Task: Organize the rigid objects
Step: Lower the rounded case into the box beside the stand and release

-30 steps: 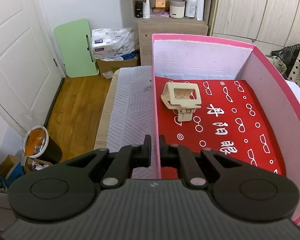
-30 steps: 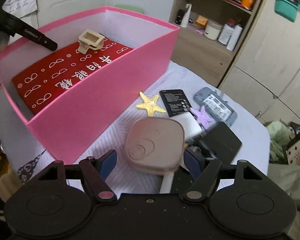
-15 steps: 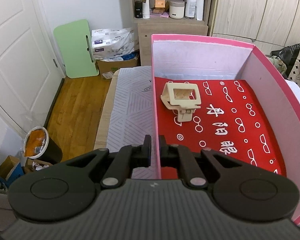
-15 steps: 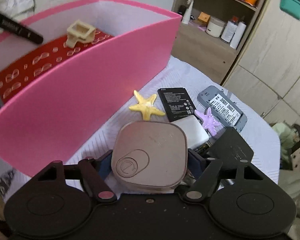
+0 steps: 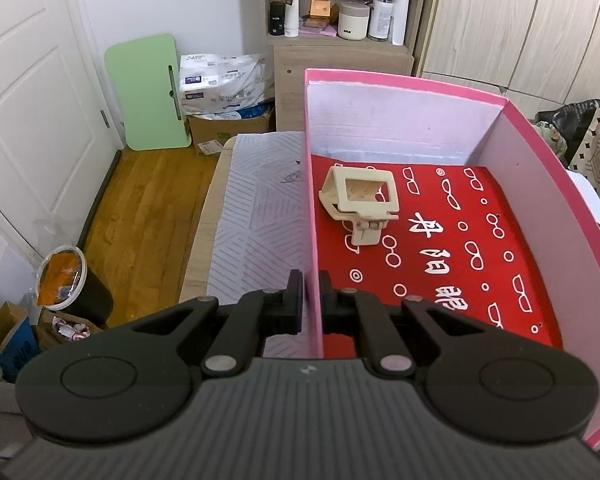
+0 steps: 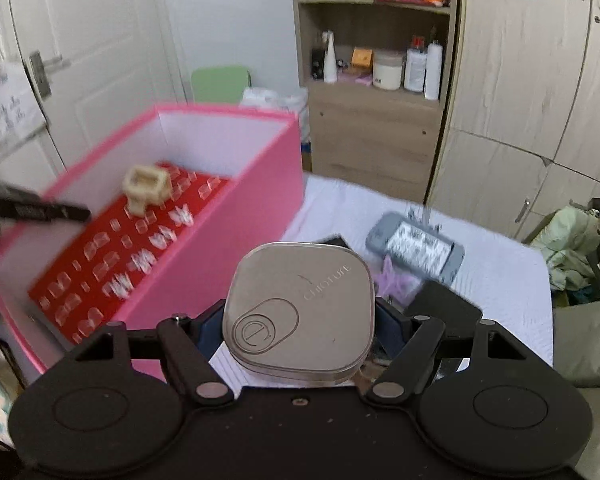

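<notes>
Right gripper (image 6: pixel 298 330) had the rose-gold compact (image 6: pixel 300 308) clamped between its blue pads, jaws wide on it. Over the last second the compact came up off the table (image 6: pixel 492 280): 1 s back it sat low among the clutter, and by this frame it rode level with the near wall of the pink box (image 6: pixel 236 248), tilted so I could read the lid logo. View rolled and blurred, so I read that as mid-carry. My call: grasp done, lift done, transfer over the wall was next.

Left gripper (image 5: pixel 310 306) hadn't shifted across all 3 frames. It was pinched shut on the box's left wall, pads either side of the pink edge, holding the box steady.

Inside the box, only the beige stand (image 5: pixel 360 204) lay on the red liner (image 5: pixel 460 264), near the far left corner. Plenty of liner free for the drop.

Left on the table: grey device (image 6: pixel 416 248), purple star (image 6: pixel 392 280), black flat item (image 6: pixel 444 312). Several picks remained.
</notes>
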Demonstrator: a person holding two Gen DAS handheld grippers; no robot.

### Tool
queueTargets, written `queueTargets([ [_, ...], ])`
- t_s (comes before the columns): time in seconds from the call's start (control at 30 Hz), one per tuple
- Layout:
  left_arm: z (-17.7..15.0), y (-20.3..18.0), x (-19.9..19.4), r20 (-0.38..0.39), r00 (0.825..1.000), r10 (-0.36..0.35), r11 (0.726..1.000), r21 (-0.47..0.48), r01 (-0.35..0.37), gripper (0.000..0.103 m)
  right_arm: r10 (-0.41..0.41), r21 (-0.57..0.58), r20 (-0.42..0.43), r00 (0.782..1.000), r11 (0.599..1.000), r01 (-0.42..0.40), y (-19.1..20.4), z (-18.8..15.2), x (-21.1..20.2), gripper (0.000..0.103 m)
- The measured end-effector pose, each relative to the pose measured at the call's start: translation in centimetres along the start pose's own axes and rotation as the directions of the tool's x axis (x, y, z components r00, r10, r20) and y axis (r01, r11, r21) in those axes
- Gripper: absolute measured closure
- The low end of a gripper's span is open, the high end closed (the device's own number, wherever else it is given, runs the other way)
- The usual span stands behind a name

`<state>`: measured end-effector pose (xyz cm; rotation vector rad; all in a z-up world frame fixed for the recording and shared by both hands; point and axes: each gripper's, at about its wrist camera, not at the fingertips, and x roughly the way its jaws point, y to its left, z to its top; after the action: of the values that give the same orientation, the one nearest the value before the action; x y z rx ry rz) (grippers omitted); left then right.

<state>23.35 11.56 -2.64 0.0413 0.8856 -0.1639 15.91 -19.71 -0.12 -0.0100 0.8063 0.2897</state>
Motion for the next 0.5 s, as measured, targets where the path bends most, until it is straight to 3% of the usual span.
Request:
queueTargets([
  [0.1,0.0,-0.2,0.0,0.011,1.0,0.009,1.0,0.009,-0.009,0.096,0.003,-0.027,0.049,0.999,1.0,-0.001,0.4,1.6,-1.6,0.024],
  [0.23,-0.1,-0.6,-0.3,0.031,0.999,0.038,0.999,0.028,-0.039,0.096,-0.047,-0.063,0.124,0.991,0.996,0.056,1.2,3.0,-2.9,0.024],
  [0.5,-0.3,-0.6,-0.6,0.059,0.997,0.044,0.998,0.031,-0.046,0.097,0.063,-0.251,0.084,0.994,0.967,-0.04,5.8,6.7,-0.4,0.024],
])
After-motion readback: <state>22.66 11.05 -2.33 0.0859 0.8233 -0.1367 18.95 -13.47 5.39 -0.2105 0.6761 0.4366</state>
